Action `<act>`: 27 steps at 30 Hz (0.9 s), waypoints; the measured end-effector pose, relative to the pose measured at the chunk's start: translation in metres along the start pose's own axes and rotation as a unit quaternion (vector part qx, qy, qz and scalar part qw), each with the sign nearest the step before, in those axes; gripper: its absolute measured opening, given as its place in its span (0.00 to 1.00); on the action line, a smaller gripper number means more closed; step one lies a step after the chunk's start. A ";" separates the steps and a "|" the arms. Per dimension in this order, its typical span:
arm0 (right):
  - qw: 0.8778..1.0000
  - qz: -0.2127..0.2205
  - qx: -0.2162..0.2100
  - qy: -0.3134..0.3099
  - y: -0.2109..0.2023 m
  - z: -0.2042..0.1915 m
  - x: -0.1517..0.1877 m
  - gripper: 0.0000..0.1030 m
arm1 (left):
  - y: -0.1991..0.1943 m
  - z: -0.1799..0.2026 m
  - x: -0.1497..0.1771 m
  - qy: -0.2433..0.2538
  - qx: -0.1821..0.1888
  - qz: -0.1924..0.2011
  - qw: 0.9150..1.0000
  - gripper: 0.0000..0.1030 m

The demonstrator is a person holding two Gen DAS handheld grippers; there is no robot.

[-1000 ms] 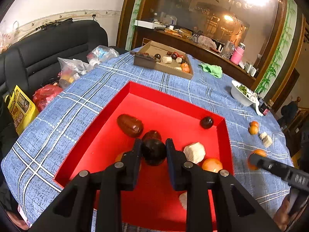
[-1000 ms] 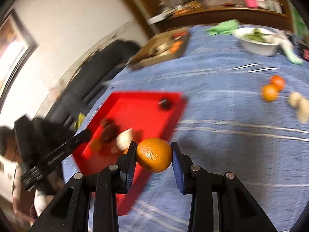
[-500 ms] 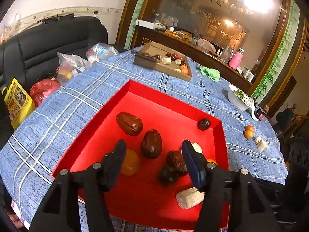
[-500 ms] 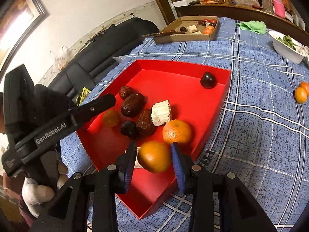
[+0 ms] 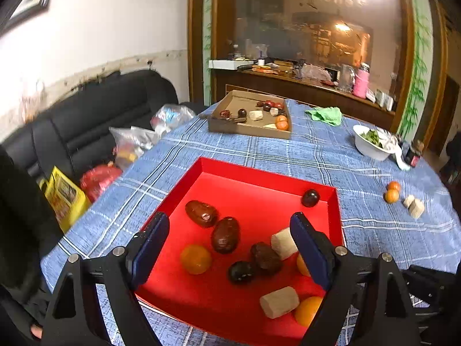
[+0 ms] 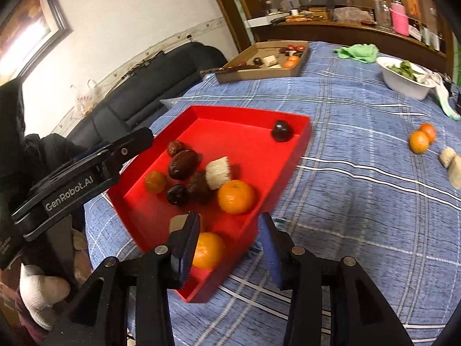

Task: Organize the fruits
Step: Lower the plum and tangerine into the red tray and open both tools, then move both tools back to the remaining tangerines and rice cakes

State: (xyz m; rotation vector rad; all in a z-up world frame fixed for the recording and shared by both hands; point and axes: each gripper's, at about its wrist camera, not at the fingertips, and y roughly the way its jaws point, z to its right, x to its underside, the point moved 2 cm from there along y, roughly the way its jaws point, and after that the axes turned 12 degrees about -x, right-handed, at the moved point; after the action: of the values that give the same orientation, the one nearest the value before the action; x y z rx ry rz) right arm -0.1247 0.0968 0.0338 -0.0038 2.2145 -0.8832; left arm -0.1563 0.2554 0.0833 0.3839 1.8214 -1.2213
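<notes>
A red tray (image 5: 259,174) (image 6: 299,144) on the blue checked tablecloth holds dark dates, small oranges and pale cut chunks. My left gripper (image 5: 227,252) is open and empty above the tray's near side. My right gripper (image 6: 229,246) is open over the tray's near corner; an orange (image 6: 207,249) lies in the tray just beside its left finger. A second orange (image 6: 236,196) lies further in. Two oranges (image 6: 420,139) and pale chunks (image 6: 452,163) lie loose on the cloth at the right.
A cardboard box (image 5: 250,115) with more fruit stands at the far side. A white bowl of greens (image 5: 373,142) and a green cloth (image 5: 324,114) are at the far right. A black sofa (image 5: 86,127) with bags borders the table's left.
My left gripper let go of a dark fruit into the tray, opened wide and pulled back. My right gripper carried an orange over the tray and opened, leaving it in the near corner.
</notes>
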 end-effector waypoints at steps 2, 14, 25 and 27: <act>1.000 0.003 0.005 0.007 -0.005 0.006 0.001 0.46 | -0.005 0.011 -0.001 0.018 -0.007 0.007 1.000 0.83; 0.999 0.025 0.015 0.035 -0.028 0.030 0.005 0.50 | -0.009 0.043 0.002 0.057 0.004 -0.006 0.998 0.83; 0.998 0.026 0.025 0.045 -0.037 0.042 0.011 0.52 | -0.007 0.052 0.003 0.068 0.027 -0.021 0.997 0.83; 0.998 0.025 0.033 0.045 -0.043 0.048 0.015 0.52 | -0.006 0.052 0.002 0.066 0.053 -0.031 0.996 0.83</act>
State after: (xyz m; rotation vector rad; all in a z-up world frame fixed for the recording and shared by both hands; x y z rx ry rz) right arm -0.1155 0.0318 0.0262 0.1240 2.2565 -0.9451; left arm -0.1351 0.2074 0.0785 0.4803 1.8977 -1.3667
